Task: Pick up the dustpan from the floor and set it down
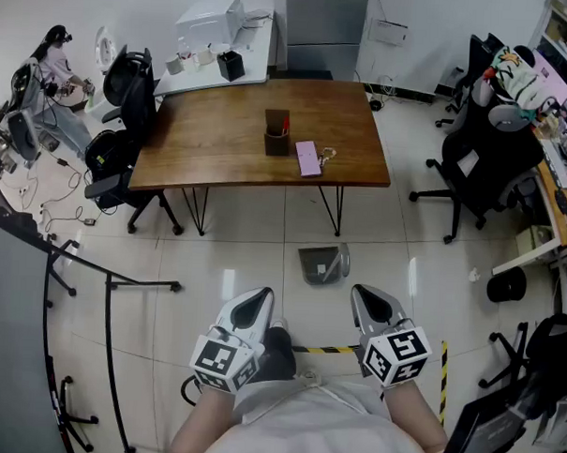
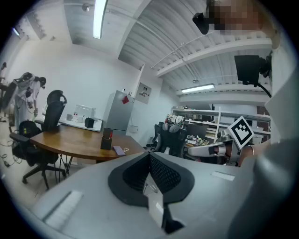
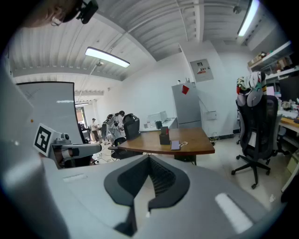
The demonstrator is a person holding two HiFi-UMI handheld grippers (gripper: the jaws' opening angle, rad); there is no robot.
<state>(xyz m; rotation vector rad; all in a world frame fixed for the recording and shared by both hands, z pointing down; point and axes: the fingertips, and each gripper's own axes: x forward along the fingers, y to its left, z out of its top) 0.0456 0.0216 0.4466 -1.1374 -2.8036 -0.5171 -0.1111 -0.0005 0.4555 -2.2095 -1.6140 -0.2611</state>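
A grey dustpan [image 1: 322, 265] lies on the white tiled floor, just in front of the wooden table. My left gripper [image 1: 261, 294] and right gripper [image 1: 364, 293] hover side by side near my body, short of the dustpan and apart from it. In the left gripper view, the left gripper [image 2: 149, 154] has its jaws pressed together with nothing between them. The right gripper [image 3: 149, 158] looks the same, shut and empty. Neither gripper view clearly shows the dustpan.
The wooden table [image 1: 221, 143] carries a dark box [image 1: 277, 133] and a pink notebook [image 1: 308, 158]. Black office chairs stand at the right [image 1: 483, 164] and left [image 1: 129, 120]. A black stand's legs [image 1: 112, 281] cross the floor at left. Yellow-black tape [image 1: 330, 349] marks the tiles.
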